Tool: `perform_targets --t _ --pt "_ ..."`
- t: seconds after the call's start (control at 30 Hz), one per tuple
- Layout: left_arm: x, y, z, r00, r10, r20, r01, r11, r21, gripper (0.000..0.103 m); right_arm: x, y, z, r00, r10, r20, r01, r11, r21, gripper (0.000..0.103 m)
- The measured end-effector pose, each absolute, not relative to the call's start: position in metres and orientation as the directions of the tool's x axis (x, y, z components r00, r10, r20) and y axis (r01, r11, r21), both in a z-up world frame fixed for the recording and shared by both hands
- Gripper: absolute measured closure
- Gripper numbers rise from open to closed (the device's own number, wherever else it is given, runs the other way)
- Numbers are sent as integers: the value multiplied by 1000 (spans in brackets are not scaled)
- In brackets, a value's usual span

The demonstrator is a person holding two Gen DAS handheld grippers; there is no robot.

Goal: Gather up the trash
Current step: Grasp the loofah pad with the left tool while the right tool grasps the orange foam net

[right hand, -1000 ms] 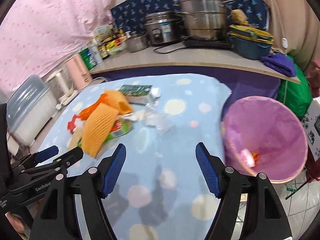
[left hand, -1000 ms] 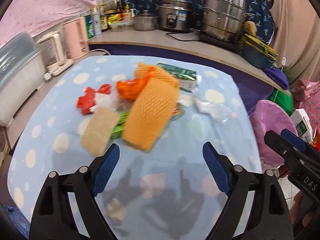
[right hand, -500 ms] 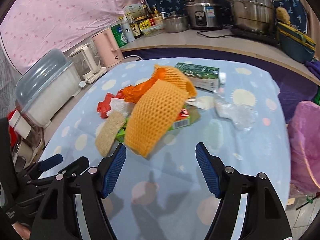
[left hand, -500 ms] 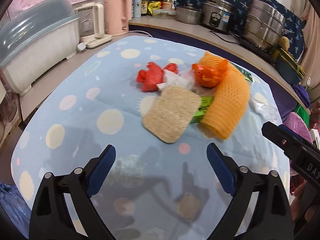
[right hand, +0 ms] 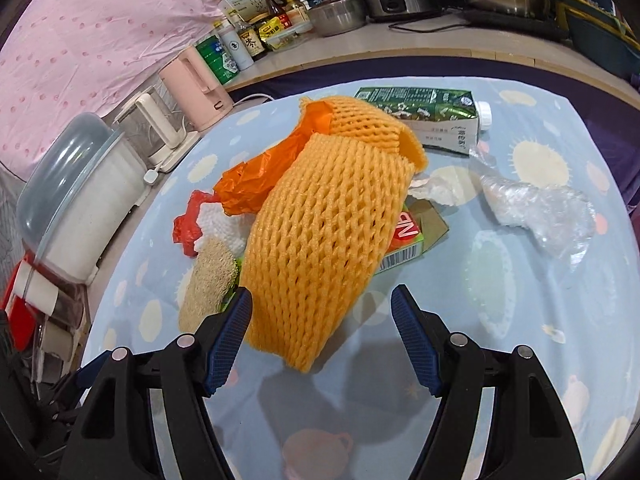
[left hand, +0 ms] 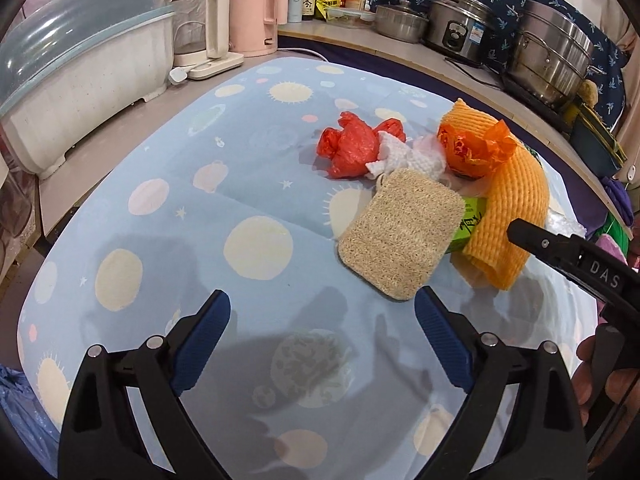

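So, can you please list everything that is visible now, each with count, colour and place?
Foam fruit net: one, orange, top of pile.
Loofah scrub pad: one, beige, front of pile.
Crumpled plastic bag: one, red, left of pile.
Plastic wrapper: one, orange, behind pad.
Milk carton: one, green, lying behind net.
Clear plastic film: one, transparent, right.
Electric kettle: one, pink, counter.
Left hand-held gripper: open.
Right hand-held gripper: open, by net.

We see a matt printed tablecloth (left hand: 168, 184), a rough fibrous scrubbing pad (left hand: 400, 240), an orange foam net sleeve (right hand: 332, 236), crinkled glossy red plastic bag (left hand: 350, 150), clear shiny film (right hand: 540, 212), a printed paper carton (right hand: 432, 118), and polished metal pots (left hand: 552, 60).
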State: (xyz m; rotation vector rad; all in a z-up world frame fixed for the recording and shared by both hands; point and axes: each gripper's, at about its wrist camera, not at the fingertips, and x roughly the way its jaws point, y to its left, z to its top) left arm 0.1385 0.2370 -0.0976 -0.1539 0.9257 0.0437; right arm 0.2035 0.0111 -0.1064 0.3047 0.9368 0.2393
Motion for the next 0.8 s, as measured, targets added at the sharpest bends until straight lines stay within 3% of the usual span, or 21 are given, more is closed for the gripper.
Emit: perform_targets --t 0.07,0.23,0.6,0.8 --pt "141 239 -99 602 -36 -798 -101 988 -121 13 205 13 -110 559 342 -756 -77 929 363 63" --pt "152 238 -103 602 -58 -796 -77 988 -130 10 198 11 -110 555 343 -758 -90 930 355 90" --pt "172 210 -118 589 -143 -796 45 989 -144 9 168 -12 -82 609 276 -744 -76 953 292 93" --pt "181 190 -128 601 -97 -793 69 995 -69 10 164 -22 -78 611 276 -742 -60 950 305 93"
